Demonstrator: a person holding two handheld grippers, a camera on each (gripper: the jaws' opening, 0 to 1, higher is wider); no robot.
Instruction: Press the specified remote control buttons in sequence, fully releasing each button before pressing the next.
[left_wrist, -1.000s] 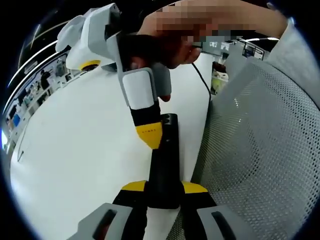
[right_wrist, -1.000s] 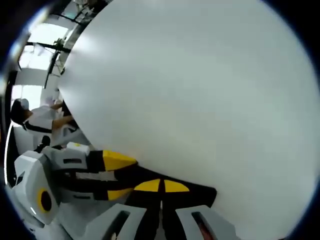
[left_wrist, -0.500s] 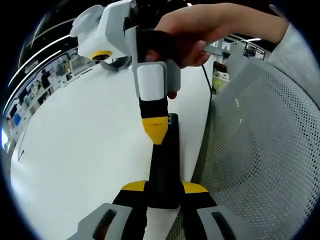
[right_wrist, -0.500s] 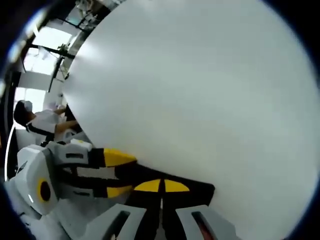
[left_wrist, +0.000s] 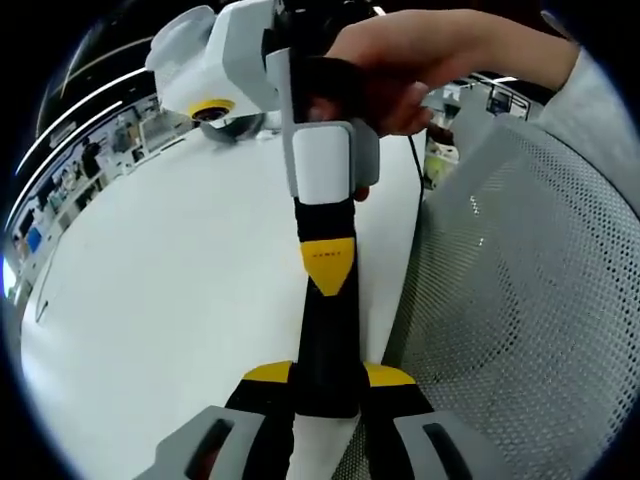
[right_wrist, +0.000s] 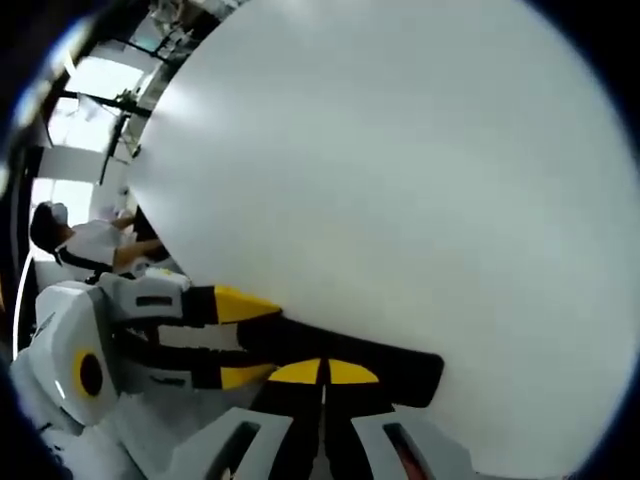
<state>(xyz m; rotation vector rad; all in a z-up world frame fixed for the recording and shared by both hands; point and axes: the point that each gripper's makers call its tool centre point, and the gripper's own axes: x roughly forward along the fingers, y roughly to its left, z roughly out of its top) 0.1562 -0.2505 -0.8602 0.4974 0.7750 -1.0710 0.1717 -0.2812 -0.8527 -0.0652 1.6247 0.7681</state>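
A black remote control (left_wrist: 328, 335) lies lengthwise over the white table (left_wrist: 150, 300), and my left gripper (left_wrist: 328, 375) is shut on its near end. My right gripper (left_wrist: 328, 268) comes down from the top in a person's hand (left_wrist: 420, 60), its yellow tips shut together and resting on the remote's upper face. The remote's far end is hidden behind it. In the right gripper view, my right gripper (right_wrist: 322, 372) stands shut over the dark remote (right_wrist: 400, 365). The left gripper (right_wrist: 243, 340) reaches in from the left and clamps that same remote.
A grey mesh chair back (left_wrist: 520, 300) rises close along the right edge of the table. A thin black cable (left_wrist: 415, 185) runs down beside it. Shelves (left_wrist: 60, 190) line the far left. A person (right_wrist: 90, 240) sits beyond the table (right_wrist: 400, 180).
My right gripper has slid along the remote toward my left gripper, so its tip now covers the remote's far end. My left gripper holds still.
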